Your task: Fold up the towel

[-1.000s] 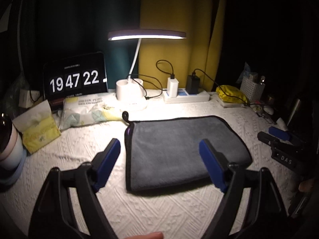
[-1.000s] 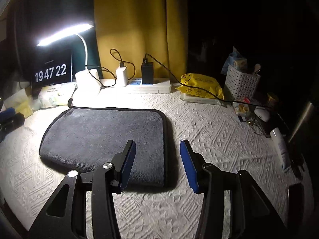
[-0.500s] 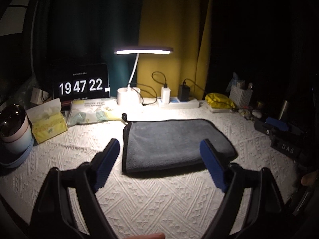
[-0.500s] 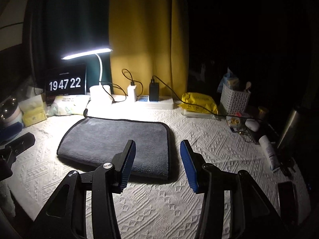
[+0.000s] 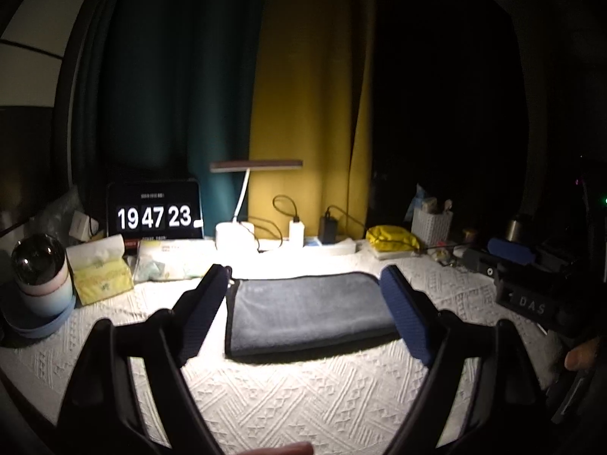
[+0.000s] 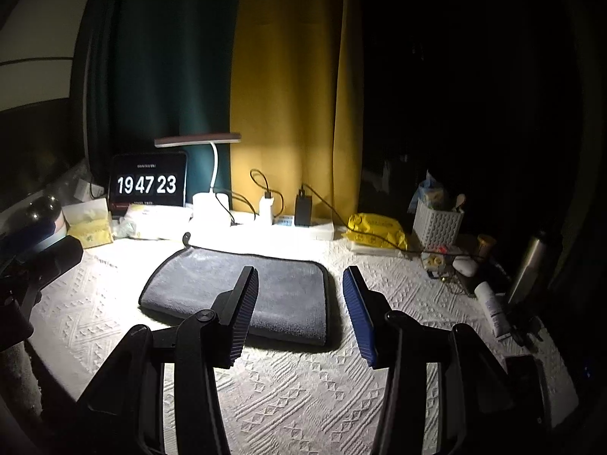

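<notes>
A grey towel with dark piping lies folded flat into a rectangle on the white textured tablecloth, under the lamp. It also shows in the right wrist view. My left gripper is open and empty, held back from the towel and above the table's near part. My right gripper is open and empty, held back near the towel's right end. Neither gripper touches the towel.
At the table's back stand a digital clock, a desk lamp, a power strip with chargers, tissue packs, a yellow pouch and a white basket. A cup stands far left. A bottle and tube lie right.
Both grippers have pulled back and risen away from the towel, so it looks smaller and farther. The towel has not moved. Both stay open.
</notes>
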### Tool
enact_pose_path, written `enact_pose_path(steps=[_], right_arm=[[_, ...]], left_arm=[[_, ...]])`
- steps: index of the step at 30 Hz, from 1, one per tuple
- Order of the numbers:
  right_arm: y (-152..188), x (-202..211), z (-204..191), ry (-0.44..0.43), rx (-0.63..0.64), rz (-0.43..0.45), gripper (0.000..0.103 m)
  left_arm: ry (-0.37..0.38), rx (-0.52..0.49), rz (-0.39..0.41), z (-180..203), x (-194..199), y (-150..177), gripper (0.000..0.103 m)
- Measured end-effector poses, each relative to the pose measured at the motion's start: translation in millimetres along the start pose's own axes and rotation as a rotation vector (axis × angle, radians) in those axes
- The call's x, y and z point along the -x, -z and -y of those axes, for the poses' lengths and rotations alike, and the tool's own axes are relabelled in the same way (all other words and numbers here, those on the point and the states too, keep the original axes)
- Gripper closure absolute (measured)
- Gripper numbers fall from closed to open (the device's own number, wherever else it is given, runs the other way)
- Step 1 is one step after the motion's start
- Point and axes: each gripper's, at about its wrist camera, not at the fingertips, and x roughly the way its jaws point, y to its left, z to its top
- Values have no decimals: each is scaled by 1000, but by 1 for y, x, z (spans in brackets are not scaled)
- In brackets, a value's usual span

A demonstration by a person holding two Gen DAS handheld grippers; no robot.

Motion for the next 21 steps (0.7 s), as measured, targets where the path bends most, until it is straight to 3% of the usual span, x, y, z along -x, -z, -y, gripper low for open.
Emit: enact_pose_path(steps=[10,21], right_arm=[[-13,32,2,-1,-2,81,54],[-21,47,6,6,-12,122,54]], left_arm=[[-9,-16,73,6,27,-15,19],[-7,-26,92,9,34,-21,19]])
